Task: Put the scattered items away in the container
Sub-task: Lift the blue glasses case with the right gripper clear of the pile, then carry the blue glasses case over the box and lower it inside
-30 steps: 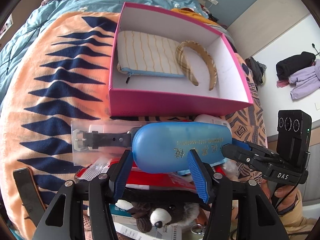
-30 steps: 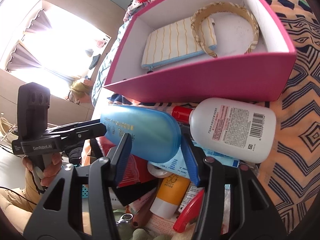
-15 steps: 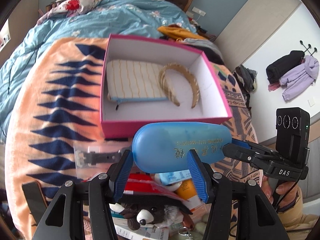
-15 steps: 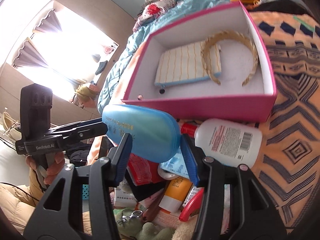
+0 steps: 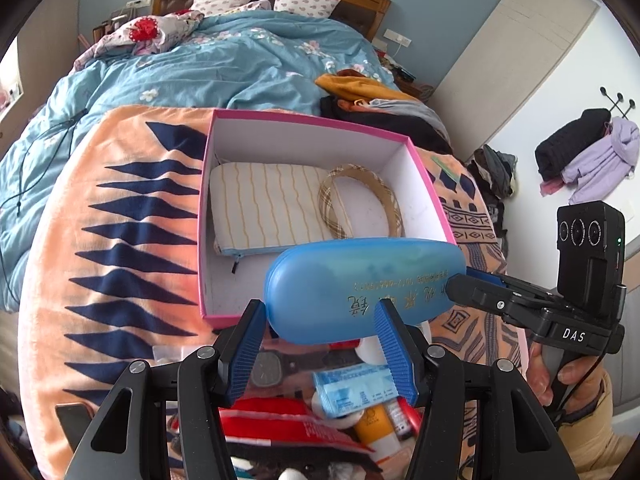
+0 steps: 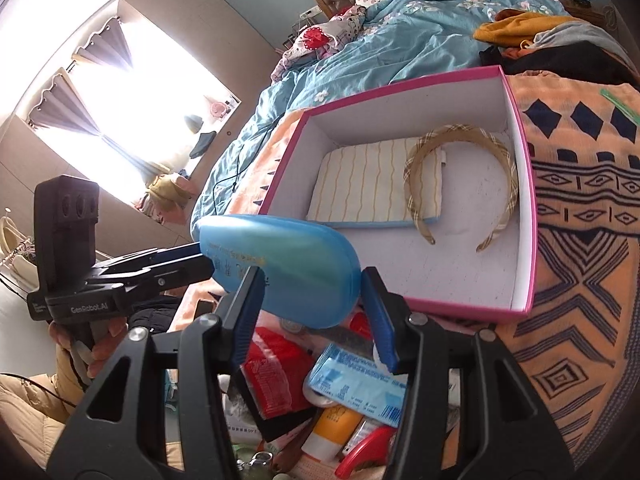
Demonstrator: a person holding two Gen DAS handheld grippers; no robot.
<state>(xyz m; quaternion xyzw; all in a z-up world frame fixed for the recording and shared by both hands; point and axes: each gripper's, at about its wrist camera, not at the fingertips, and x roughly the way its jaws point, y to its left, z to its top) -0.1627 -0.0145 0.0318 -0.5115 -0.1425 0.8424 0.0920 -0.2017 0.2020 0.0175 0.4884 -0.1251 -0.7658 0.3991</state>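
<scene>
Progress looks partial, and I describe everything relative to the pink box [image 5: 320,208], from left to right. At its left side, inside, a striped pouch [image 5: 268,210] lies flat on the floor of the box. Just to the right of the pouch, also inside, lies a plaid headband [image 5: 360,200], and one end of it rests on the pouch. So two items are already in the container; the right part of the box floor is bare.

Over the near edge of the box, a blue case [image 5: 360,284] is lifted in the air and held from both ends. The left gripper [image 5: 324,354] is closed on its left end, and the right gripper [image 6: 312,312] is closed on its other end; each gripper also appears in the other's view, with its fingers against the case. The case is not yet inside the box, I judge, only above its near wall.

In front of the box, a pile of small things is left on the orange blanket [image 5: 120,240]: a watch [image 5: 268,372], a light blue packet [image 5: 356,388], a red package [image 6: 272,376], an orange tube [image 6: 332,428] and others. Most of the tidying is therefore still to do.
</scene>
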